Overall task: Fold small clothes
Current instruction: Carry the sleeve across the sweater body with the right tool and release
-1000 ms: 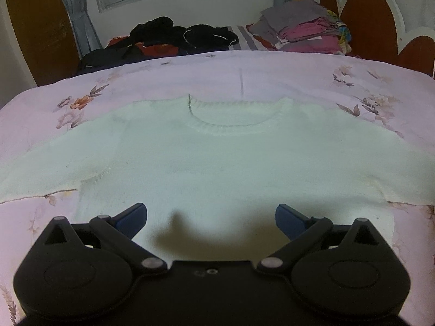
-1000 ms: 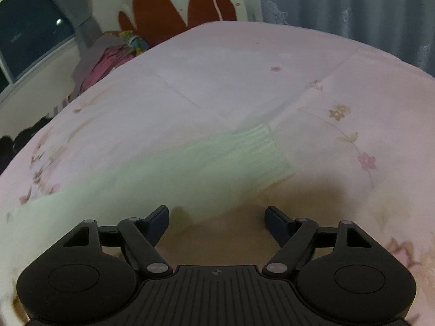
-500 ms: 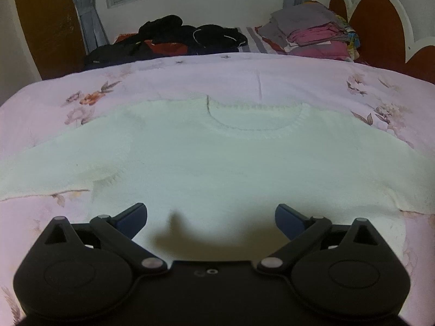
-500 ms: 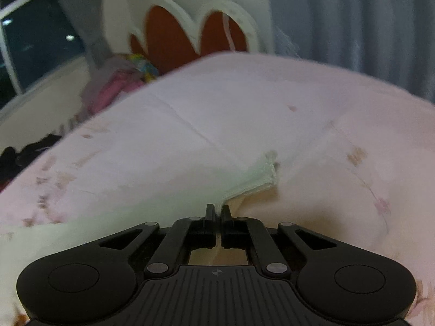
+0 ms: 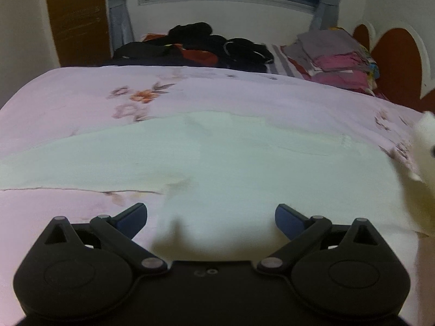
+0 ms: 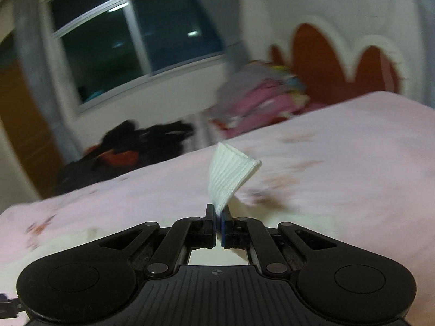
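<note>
A white knit sweater (image 5: 244,168) lies flat on the pink flowered bedspread (image 5: 81,103), its left sleeve stretched out to the left. My left gripper (image 5: 210,217) hangs open just above the sweater's lower left part, with nothing between its fingers. In the right wrist view my right gripper (image 6: 218,217) is shut on the ribbed cuff (image 6: 231,176) of the right sleeve, which stands up above the jaws, lifted off the bed. The lifted sleeve (image 5: 424,141) shows at the right edge of the left wrist view.
A heap of dark clothes (image 5: 206,46) and a stack of folded pink and grey clothes (image 5: 334,57) lie along the far side of the bed under the window (image 6: 130,35). A red and white headboard (image 5: 394,54) stands at the right.
My right gripper shut on the sleeve cuff, lifted it off the bed and swung it toward the sweater's body. My left gripper slid left along the sweater, still open.
</note>
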